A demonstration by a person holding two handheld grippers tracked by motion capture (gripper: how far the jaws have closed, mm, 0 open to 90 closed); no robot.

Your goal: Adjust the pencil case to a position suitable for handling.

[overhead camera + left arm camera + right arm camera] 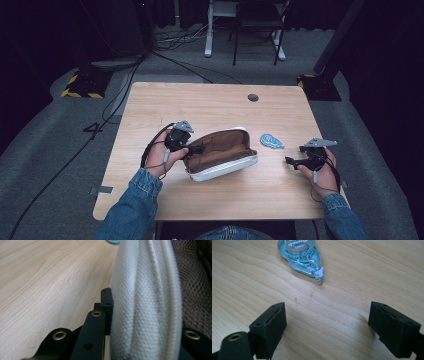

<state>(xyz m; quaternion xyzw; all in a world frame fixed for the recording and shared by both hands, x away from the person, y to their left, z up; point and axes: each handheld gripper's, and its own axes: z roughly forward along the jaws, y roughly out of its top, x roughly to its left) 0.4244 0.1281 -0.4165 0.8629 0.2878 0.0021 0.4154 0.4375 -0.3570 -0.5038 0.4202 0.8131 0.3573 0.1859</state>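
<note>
Clamping the white rim of the open pouch (pixel 222 155) at mid-table (pixel 210 107), the left tool (pixel 196 149) steadies it, while the right tool (pixel 292 161), jaws apart, faces the teal correction-tape dispenser (pixel 271 141) lying just ahead, between it and the pouch.

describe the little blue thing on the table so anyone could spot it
On the wooden table, look just right of the open white pouch. There lies a flat teal correction-tape dispenser, teardrop-shaped and see-through, the only blue item there.
</note>
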